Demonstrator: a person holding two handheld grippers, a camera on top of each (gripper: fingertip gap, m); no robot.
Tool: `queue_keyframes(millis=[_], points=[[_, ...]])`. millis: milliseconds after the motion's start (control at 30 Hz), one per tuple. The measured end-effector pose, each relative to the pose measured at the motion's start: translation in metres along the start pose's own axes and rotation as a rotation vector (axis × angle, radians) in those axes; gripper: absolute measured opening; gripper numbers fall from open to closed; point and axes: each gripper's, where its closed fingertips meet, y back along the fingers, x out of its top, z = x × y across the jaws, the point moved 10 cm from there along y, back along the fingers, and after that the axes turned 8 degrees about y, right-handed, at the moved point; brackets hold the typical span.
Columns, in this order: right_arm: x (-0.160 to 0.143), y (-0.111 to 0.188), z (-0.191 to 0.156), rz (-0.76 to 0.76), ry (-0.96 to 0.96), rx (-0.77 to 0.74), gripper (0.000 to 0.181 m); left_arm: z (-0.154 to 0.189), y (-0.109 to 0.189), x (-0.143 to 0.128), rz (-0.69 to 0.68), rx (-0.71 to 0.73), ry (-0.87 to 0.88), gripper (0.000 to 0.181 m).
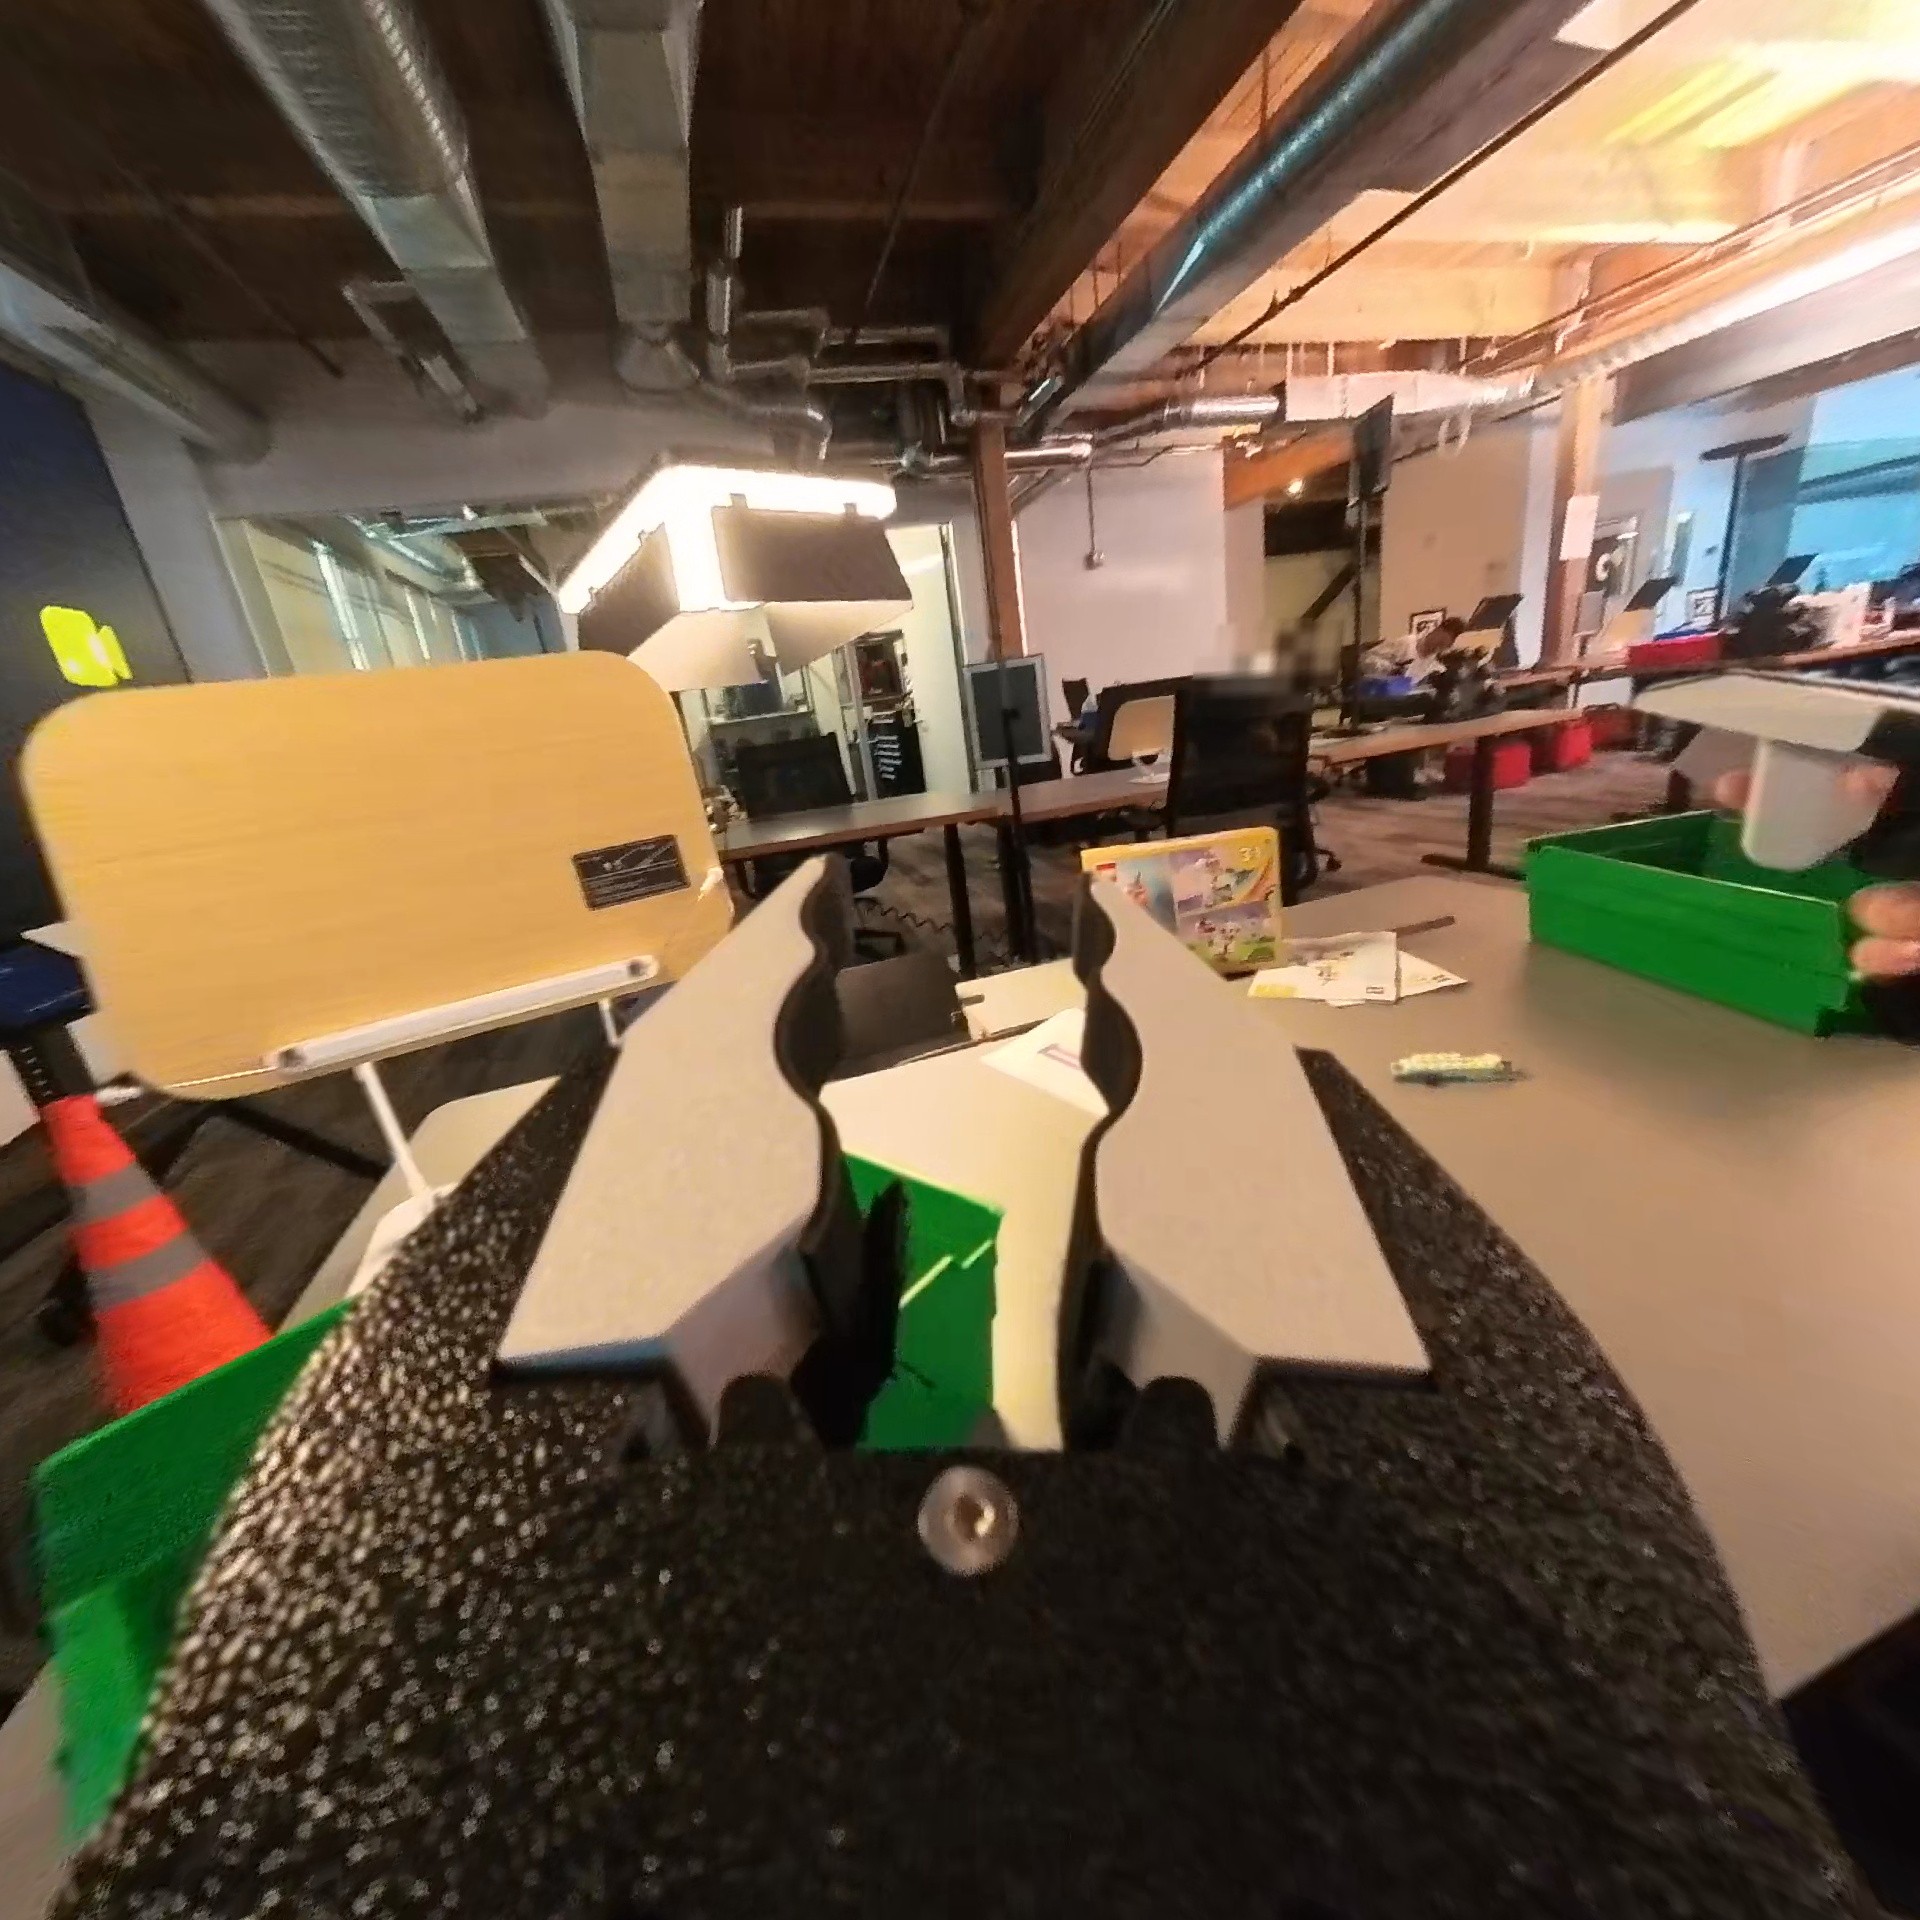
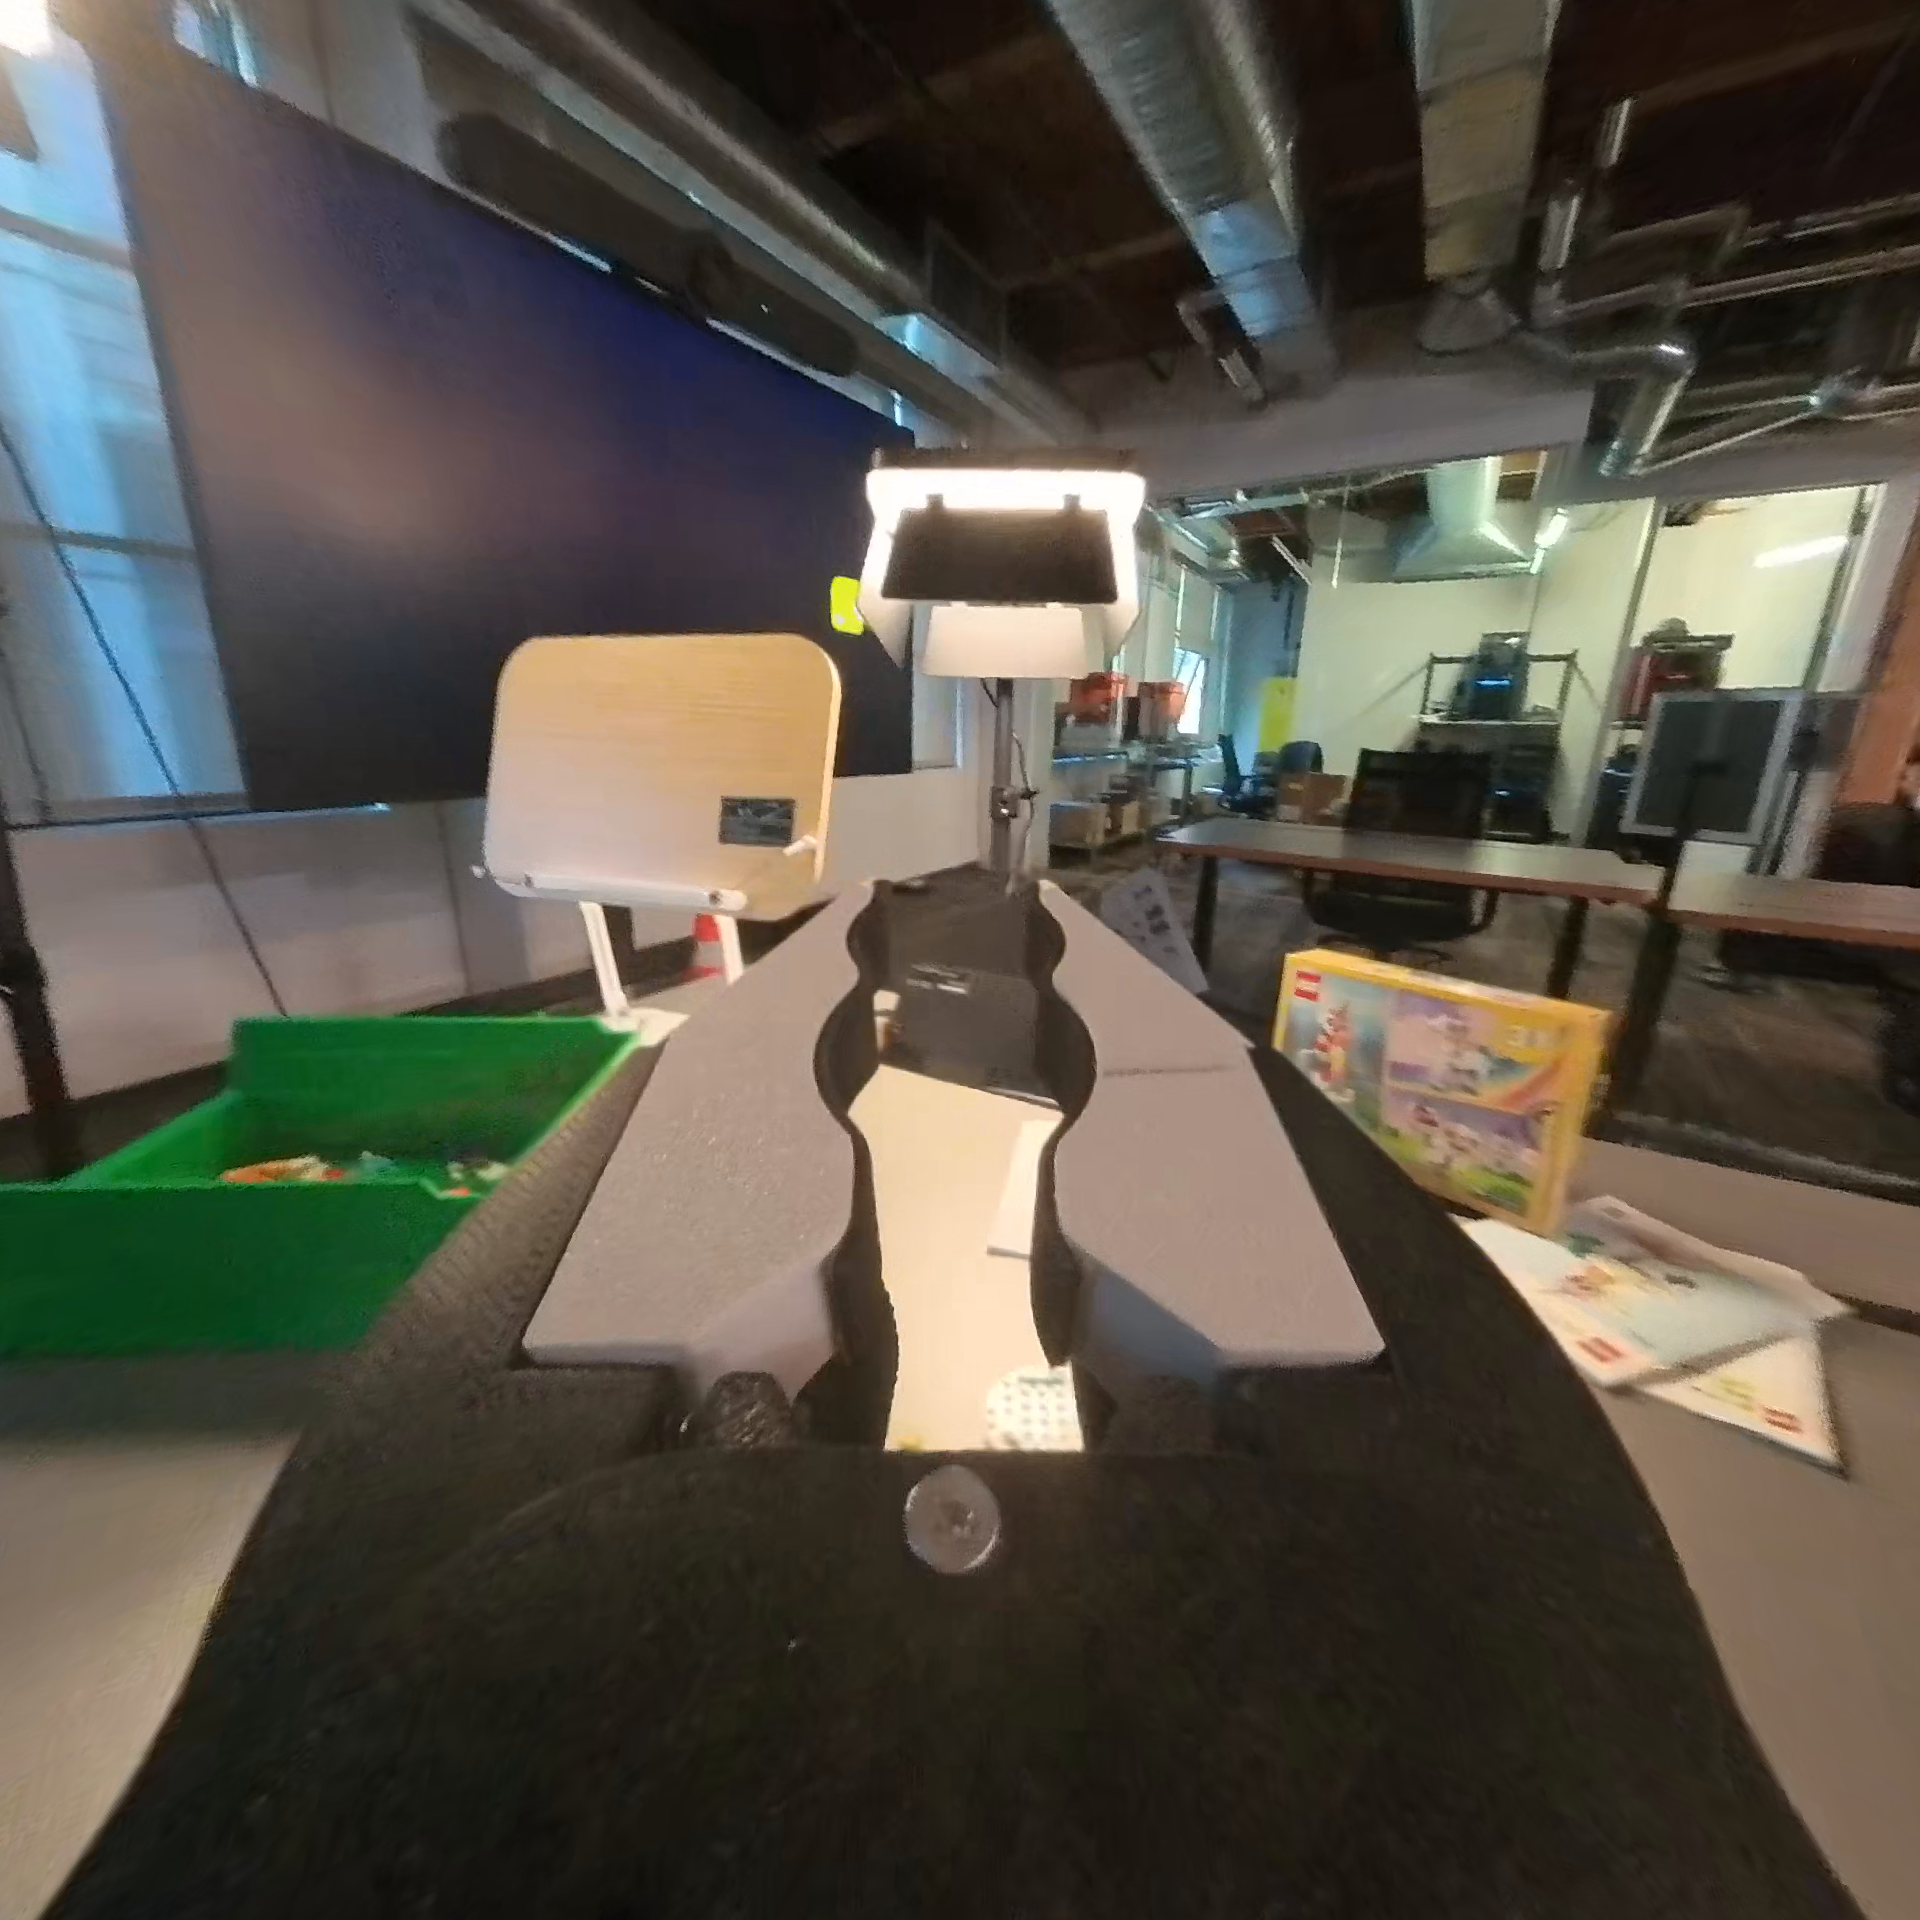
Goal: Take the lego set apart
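Note:
My left gripper (image 1: pixel 956 894) is open and empty, held over a green bin (image 1: pixel 940 1247) at the table's near left. A small flat lego assembly (image 1: pixel 1455 1066), green and pale, lies on the grey table (image 1: pixel 1558 1247) to its right. My right gripper (image 2: pixel 956 904) is open and empty above the table. A pale studded lego plate (image 2: pixel 1029 1408) shows low between its fingers. A green bin (image 2: pixel 312 1247) to its left holds several loose lego pieces (image 2: pixel 364 1169). In the left wrist view a hand on a white handle (image 1: pixel 1787 810) is over a second green bin (image 1: pixel 1683 935).
A yellow lego box (image 2: pixel 1434 1091) stands at the table's far side, with instruction leaflets (image 2: pixel 1662 1320) in front of it; both show in the left wrist view (image 1: pixel 1184 894). A wooden book stand (image 2: pixel 665 769), a studio light (image 2: pixel 1003 540) and an orange cone (image 1: pixel 135 1247) are beyond the table. My right fingertips sit around 30 cm from my left ones.

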Motion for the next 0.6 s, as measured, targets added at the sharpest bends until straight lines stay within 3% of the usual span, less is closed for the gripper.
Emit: queue_keyframes(millis=[33, 267, 433, 600], points=[[-0.001, -0.001, 0.003, -0.015, 0.028, -0.010, 0.023, 0.001, -0.007, -0.005, 0.002, -0.015, 0.002, 0.041], [-0.025, -0.017, 0.014, -0.109, 0.129, -0.029, 0.023, 0.025, -0.060, -0.049, -0.047, -0.169, 0.008, 0.041], [-0.045, -0.033, 0.022, -0.032, 0.196, -0.099, 0.023, 0.056, -0.109, -0.079, -0.105, -0.280, -0.088, 0.042], [-0.087, -0.063, 0.050, 0.049, 0.208, -0.198, 0.024, 0.083, -0.167, -0.113, 0.074, -0.341, -0.162, 0.032]])
